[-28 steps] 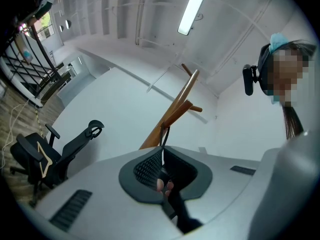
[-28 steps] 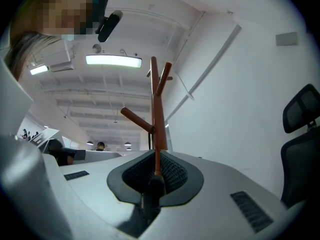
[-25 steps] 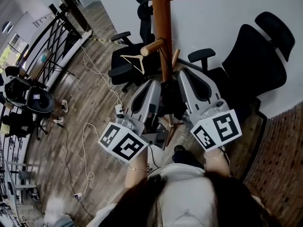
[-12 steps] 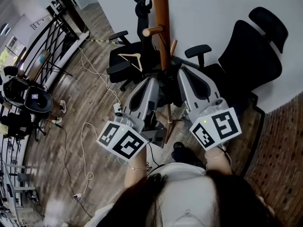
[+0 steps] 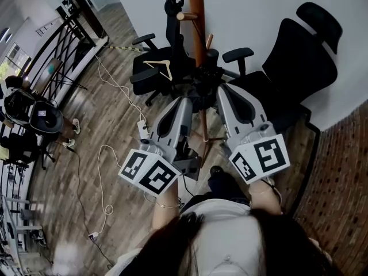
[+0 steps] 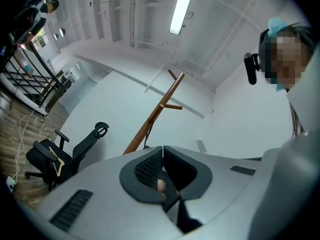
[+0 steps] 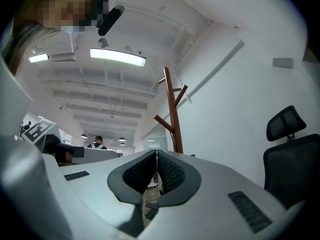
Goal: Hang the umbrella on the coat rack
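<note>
The wooden coat rack [image 5: 198, 16] stands against the white wall, its pole also showing in the left gripper view [image 6: 150, 121] and the right gripper view [image 7: 172, 119]. A black bundle, apparently the umbrella [image 5: 205, 76], sits against the pole just beyond both grippers' tips. A dark strap [image 6: 144, 134] hangs from the pole. My left gripper [image 5: 185, 101] [image 6: 163, 148] has its jaws shut tip to tip. My right gripper [image 5: 225, 88] [image 7: 156, 152] is shut as well. I see nothing clearly held in either.
Black office chairs flank the rack: one at the left [image 5: 155, 68] with a wooden hanger [image 5: 161, 69] on it, and a larger one at the right [image 5: 299, 68]. Cables [image 5: 109, 154] trail over the wood floor. A railing [image 5: 63, 50] runs far left.
Both grippers have drawn back and down from the rack. The black bundle that lay between their tips now sits ahead of them by the pole.
</note>
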Demonstrator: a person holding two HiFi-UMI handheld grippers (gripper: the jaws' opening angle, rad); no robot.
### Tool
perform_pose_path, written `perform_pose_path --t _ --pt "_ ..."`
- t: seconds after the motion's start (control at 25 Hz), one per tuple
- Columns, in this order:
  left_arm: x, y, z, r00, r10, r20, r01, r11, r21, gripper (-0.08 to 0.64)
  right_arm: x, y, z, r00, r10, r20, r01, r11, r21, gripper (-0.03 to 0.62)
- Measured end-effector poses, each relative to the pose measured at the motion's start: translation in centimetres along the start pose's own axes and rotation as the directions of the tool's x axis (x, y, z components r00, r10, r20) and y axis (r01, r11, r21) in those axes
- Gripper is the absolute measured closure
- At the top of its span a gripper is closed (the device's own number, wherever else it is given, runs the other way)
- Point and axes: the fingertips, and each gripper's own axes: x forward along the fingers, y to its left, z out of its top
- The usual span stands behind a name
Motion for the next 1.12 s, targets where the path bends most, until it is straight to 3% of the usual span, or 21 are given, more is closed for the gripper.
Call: perform_pose_path --t 0.52,0.68,1.12 --pt "-4.4 -3.5 -2.6 1.000 -0.009 -0.029 0.010 0.999 0.036 0.546 -6.4 2.2 -0.2 0.999 -0.040 0.002 0.040 0.999 -0.008 0.555" --pt "-6.9 -4.1 -2.0 1.000 -0.002 -0.030 0.003 1.000 0.026 0.546 -8.2 4.4 1.1 0.999 -0.028 0.017 0.028 1.000 0.015 0.555" --pt "-10.9 -5.5 -1.3 1.000 -0.006 -0.002 0.006 1.000 0.025 0.546 -10.9 8.2 1.5 1.000 -0.017 0.001 0.017 0.999 -0.041 0.555"
